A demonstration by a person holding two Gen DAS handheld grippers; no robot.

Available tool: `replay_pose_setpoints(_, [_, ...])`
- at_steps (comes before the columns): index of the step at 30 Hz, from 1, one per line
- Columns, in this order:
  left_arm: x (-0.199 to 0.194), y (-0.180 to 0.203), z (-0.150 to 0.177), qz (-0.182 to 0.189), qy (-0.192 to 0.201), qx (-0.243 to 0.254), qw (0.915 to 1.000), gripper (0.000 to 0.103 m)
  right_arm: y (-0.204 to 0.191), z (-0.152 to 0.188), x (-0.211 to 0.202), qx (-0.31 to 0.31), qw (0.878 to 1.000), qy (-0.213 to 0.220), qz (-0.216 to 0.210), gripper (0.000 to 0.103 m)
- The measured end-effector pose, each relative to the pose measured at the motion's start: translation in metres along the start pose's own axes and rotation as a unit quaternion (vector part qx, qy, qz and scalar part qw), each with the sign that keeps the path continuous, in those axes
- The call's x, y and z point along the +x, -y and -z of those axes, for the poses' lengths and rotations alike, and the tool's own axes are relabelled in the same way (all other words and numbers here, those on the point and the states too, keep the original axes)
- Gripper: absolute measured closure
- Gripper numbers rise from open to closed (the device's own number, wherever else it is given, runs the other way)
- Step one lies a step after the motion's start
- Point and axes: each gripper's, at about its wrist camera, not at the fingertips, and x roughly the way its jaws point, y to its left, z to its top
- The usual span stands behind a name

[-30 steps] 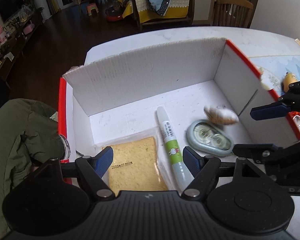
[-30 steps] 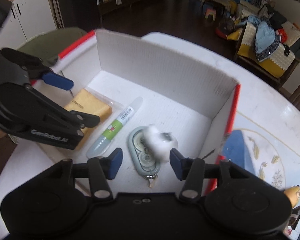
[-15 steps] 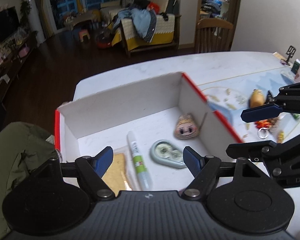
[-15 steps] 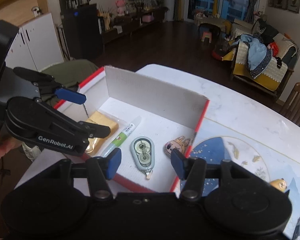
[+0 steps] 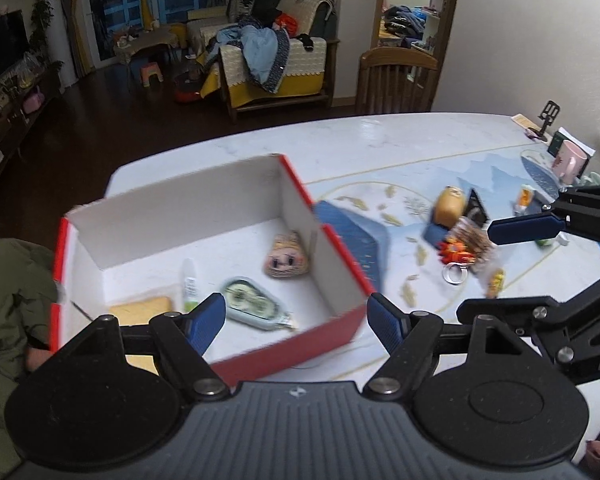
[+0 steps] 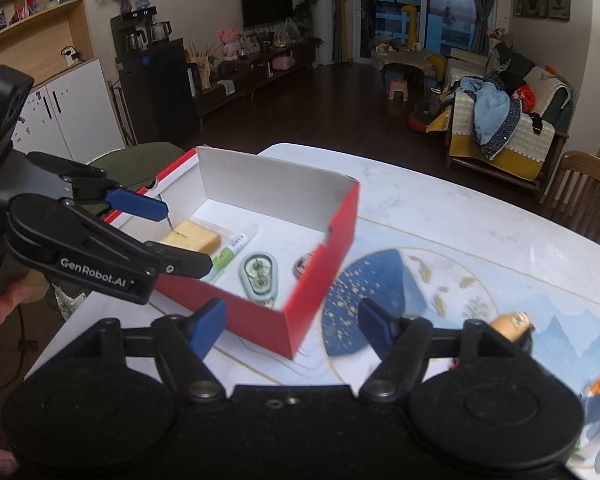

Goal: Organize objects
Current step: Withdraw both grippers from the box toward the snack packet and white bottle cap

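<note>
Both tongs have backed off the box, wide open, empty; reaching right could scatter the trinkets.

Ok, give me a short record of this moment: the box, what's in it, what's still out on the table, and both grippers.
box: red cardboard box with white inside, open top, on the white table
in box: yellow sponge in clear wrap, green-labelled white pen, grey-green correction tape dispenser, blonde cartoon-face charm
outside box: yellow-brown figurine, orange keychain trinkets, pink mug
left gripper: open, empty, above the box's near wall
right gripper: open, empty, above the box's near corner
</note>
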Motion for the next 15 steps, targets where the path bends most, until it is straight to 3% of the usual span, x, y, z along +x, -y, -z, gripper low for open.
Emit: replay_pose_setpoints(15, [0.025, 0.101, 0.009, 0.029, -0.021, 0.005, 0.9994, 0.024, 0.085, 0.084, -0.05, 0.058, 0.997, -0.007, 0.043, 0.011])
